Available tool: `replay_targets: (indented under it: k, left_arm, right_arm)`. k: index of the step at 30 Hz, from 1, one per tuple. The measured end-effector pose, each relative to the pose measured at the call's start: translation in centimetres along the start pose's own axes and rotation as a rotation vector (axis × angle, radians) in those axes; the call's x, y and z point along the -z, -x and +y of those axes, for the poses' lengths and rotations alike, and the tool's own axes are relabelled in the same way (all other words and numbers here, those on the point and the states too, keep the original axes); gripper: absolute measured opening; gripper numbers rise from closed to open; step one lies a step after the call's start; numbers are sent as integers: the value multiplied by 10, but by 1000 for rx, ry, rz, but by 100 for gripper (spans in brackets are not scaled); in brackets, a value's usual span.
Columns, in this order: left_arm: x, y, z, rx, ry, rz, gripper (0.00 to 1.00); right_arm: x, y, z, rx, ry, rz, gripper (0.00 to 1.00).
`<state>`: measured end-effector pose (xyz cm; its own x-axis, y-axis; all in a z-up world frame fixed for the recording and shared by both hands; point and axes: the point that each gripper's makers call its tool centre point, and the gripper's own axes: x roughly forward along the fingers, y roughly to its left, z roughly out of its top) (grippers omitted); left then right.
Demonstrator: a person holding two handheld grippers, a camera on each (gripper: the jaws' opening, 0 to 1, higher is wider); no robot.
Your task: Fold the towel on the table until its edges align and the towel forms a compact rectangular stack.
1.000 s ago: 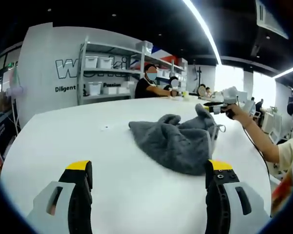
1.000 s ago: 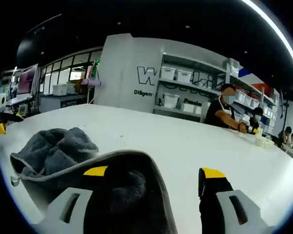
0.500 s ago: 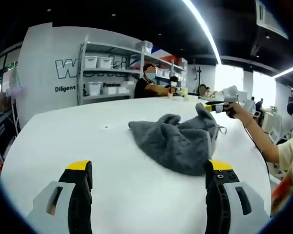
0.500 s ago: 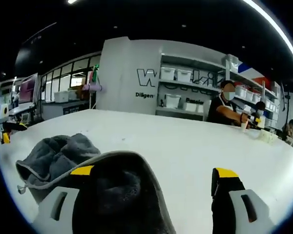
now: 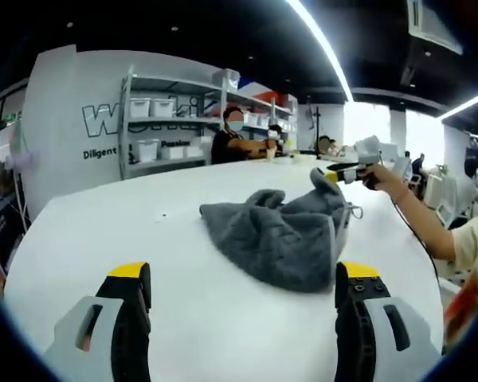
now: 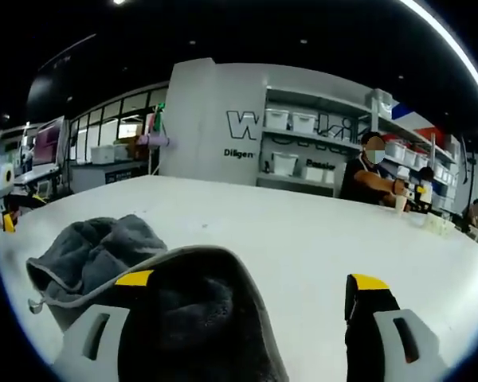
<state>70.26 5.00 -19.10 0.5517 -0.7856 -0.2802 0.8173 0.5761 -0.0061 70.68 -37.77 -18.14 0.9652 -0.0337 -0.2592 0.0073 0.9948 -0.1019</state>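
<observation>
The left claw (image 5: 239,274) hangs wide and empty over the white worktop (image 5: 127,231), its yellow-tipped jaws well apart, with the towel (image 5: 283,231) lying just ahead in a rumpled grey heap. The right claw (image 6: 251,282) has a fold of that towel (image 6: 187,310) draped over its left jaw and rising between the two — whether it truly pinches the cloth, I cannot tell. In the left gripper view it lifts one corner at the far side. The towel looks soft, thick and limp — plush pile, a paler stitched hem, a small loop hanging. It will sag, so the hemmed corners seem the best hold.
</observation>
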Motion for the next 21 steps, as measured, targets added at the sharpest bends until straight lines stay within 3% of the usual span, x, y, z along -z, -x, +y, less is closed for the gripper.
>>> replay_targets:
  k: [4, 11, 16, 21]
  left_arm:
    - [-10, -4, -10, 3, -28, -34, 93]
    - [-12, -17, -35, 46, -76, -26, 92]
    - [-9, -31, -59, 108, -78, -9, 92]
    - [-17, -43, -81, 149, -87, -29, 92]
  right_arm:
    - [0, 0, 0, 0, -2, -1, 99]
    - [-1, 1, 0, 0, -4, 1, 99]
    - [-2, 0, 0, -4, -8, -2, 99]
    - [-3, 2, 0, -15, -25, -10, 99]
